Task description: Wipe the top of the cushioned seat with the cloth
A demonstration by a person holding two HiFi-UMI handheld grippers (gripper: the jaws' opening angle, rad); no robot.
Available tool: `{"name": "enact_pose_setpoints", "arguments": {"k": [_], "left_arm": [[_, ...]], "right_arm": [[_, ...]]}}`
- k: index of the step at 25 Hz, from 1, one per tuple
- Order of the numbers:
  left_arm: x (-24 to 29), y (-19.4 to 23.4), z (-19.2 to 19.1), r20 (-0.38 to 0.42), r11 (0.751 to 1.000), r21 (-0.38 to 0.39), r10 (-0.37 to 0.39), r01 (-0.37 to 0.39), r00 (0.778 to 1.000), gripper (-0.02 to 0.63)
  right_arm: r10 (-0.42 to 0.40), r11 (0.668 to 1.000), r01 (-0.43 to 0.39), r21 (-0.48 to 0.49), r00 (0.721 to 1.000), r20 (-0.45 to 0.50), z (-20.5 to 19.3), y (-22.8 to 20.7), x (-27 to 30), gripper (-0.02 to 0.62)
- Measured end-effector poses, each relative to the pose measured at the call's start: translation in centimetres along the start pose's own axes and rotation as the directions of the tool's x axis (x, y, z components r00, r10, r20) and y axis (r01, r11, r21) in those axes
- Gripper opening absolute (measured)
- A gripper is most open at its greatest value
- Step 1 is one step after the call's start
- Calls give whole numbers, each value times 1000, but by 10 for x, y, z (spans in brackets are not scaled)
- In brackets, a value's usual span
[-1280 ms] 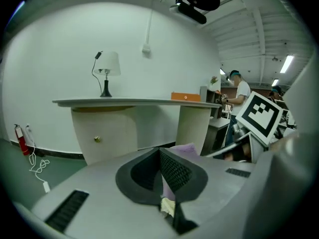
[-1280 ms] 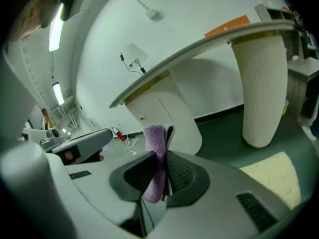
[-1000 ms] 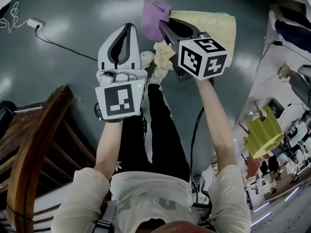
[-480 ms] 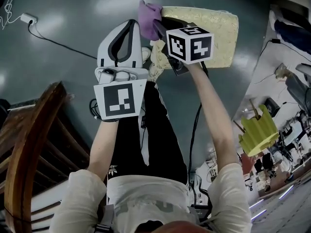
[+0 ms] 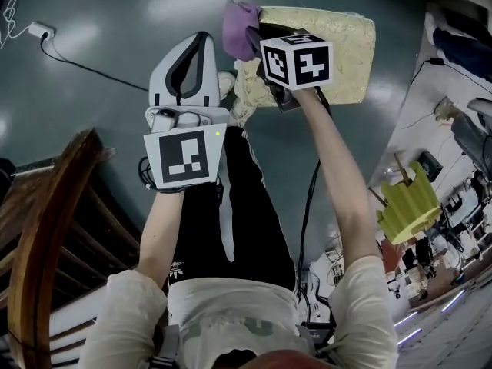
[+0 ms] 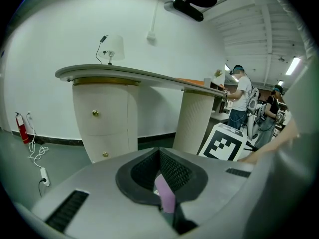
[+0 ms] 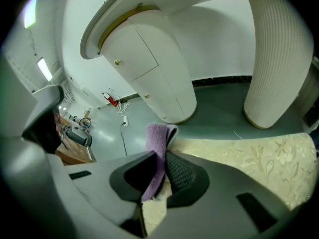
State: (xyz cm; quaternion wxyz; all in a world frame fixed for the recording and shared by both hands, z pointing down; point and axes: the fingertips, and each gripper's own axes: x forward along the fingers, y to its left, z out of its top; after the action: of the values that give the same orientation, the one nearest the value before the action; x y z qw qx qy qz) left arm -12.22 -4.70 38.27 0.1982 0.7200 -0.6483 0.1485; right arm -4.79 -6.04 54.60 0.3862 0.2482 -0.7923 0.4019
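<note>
Down in front of the person, the right gripper point(image 5: 252, 35) is clenched on the purple cloth point(image 5: 237, 25), and its marker cube faces up at the head camera. In the right gripper view the cloth point(image 7: 157, 138) stands folded between the two black pads of that gripper point(image 7: 162, 159), its fuzzy top edge rising above them. The cloth is held at the left end of the cushioned seat point(image 5: 338, 44), a cream, leaf-patterned pad that lies low on the dark floor point(image 5: 100, 21). From the right gripper view the seat point(image 7: 249, 158) spreads out to the right, just past the jaws.

The left gripper point(image 5: 201, 38) is held beside the right one, near the cloth but apart from it, over bare floor. Its own view shows its jaws point(image 6: 159, 152) closed pad against pad. A thin purple strip shows in the seam between them, and I cannot tell whether it is cloth or a part of the tool.

A brown wooden chair point(image 5: 46, 229) stands at the person's left, and a white cable point(image 5: 84, 66) trails over the floor. Beyond the jaws the left gripper view takes in a white curved desk point(image 6: 124, 74) on round pillars, with people point(image 6: 244, 96) standing in the background
</note>
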Motion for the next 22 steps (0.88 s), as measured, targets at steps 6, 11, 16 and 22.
{"name": "enact_pose_setpoints", "arguments": {"k": [6, 11, 16, 22], "left_arm": [[5, -10, 6, 0, 1000, 16, -18, 18, 1000, 5], [16, -27, 8, 3, 999, 28, -45, 45, 999, 5], [22, -51, 8, 1, 995, 46, -85, 85, 996, 5], [28, -67, 5, -22, 992, 70, -108, 109, 994, 5]], "right_arm": [[-39, 998, 38, -40, 999, -17, -6, -21, -14, 63], [-107, 993, 105, -58, 994, -33, -16, -63, -33, 63], [-198, 976, 193, -99, 979, -46, -25, -112, -62, 63], [-322, 937, 308, -164, 945, -65, -30, -174, -100, 64]]}}
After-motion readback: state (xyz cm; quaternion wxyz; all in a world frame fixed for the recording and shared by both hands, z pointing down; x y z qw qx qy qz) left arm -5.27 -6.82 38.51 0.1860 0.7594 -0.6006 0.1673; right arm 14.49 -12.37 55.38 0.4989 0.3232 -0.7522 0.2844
